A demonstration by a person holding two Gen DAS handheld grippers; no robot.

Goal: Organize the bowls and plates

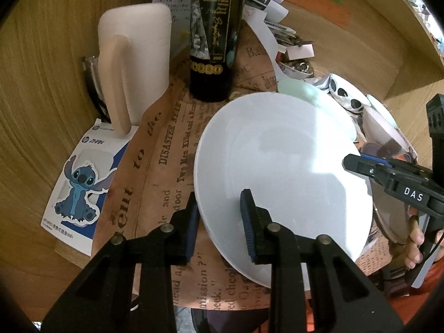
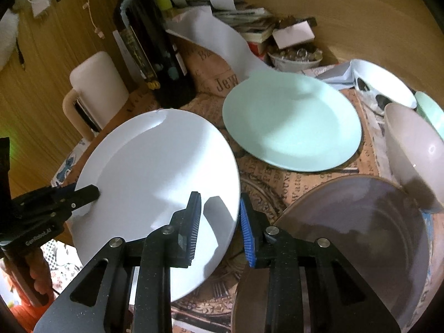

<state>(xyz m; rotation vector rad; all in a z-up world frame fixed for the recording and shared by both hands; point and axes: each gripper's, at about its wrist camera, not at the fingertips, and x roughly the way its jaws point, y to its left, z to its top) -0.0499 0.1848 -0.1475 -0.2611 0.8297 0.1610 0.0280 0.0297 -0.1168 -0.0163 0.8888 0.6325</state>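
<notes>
Glossy white plate (image 2: 155,172); matt printed paper mat (image 1: 155,166); wood-grain table (image 1: 41,97).

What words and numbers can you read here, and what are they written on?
"DAS": white label on the right gripper.
"GenRobot.AI": body of the left gripper.
"2020": gold label of the wine bottle; its script lines are too small to read.
"DISASTER", "to the", "door": newspaper-print table cover.
"Jew...": same cover, cut off by the green plate.
Stitch sticker card: logo and small print unreadable.

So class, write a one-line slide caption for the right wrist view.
Both grippers straddle the white plate's rim beside a mint plate.
</notes>
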